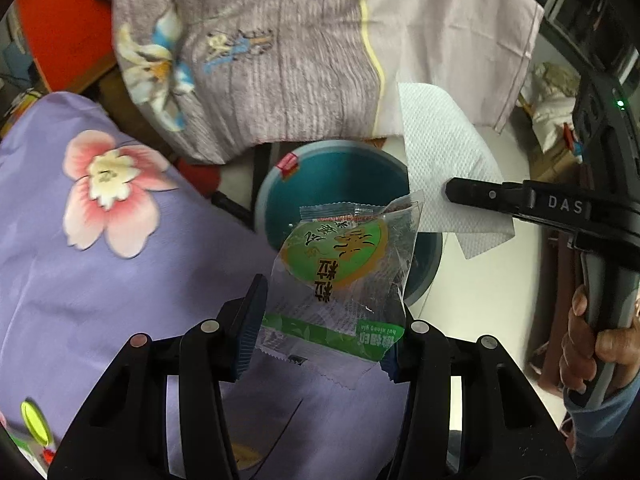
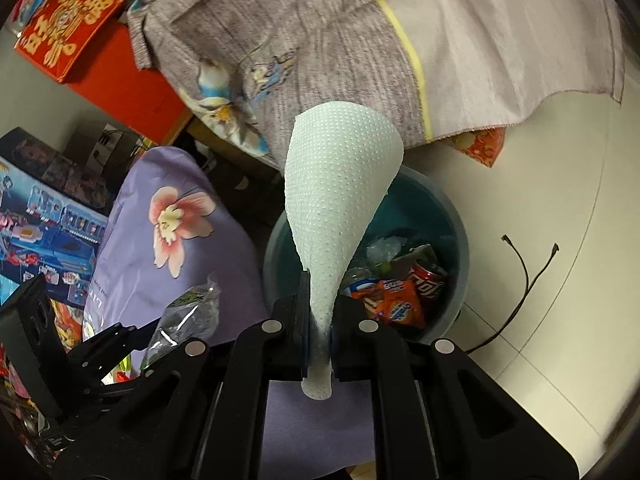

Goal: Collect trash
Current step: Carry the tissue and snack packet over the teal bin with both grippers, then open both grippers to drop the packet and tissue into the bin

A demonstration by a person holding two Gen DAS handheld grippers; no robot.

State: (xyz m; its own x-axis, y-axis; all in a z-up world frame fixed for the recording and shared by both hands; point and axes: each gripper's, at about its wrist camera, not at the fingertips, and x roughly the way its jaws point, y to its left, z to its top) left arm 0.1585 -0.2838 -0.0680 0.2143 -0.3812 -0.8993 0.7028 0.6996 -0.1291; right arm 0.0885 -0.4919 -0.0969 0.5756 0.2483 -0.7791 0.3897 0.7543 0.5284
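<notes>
Here we are holding two scraps over the teal bin (image 2: 448, 216). Nearest, the left gripper (image 1: 328, 330) is pinching the snack wrapper (image 1: 340, 264) by its lower green band, jaws closed on it; the film is light, crinkly and slick, so a hold on the sealed edge seems safest. The right gripper (image 2: 320, 330) is clamping the paper towel (image 2: 340, 184) at its gathered end; soft, weightless, easily torn. Farther down, the bin is holding a red can (image 2: 428, 280) and packets.
</notes>
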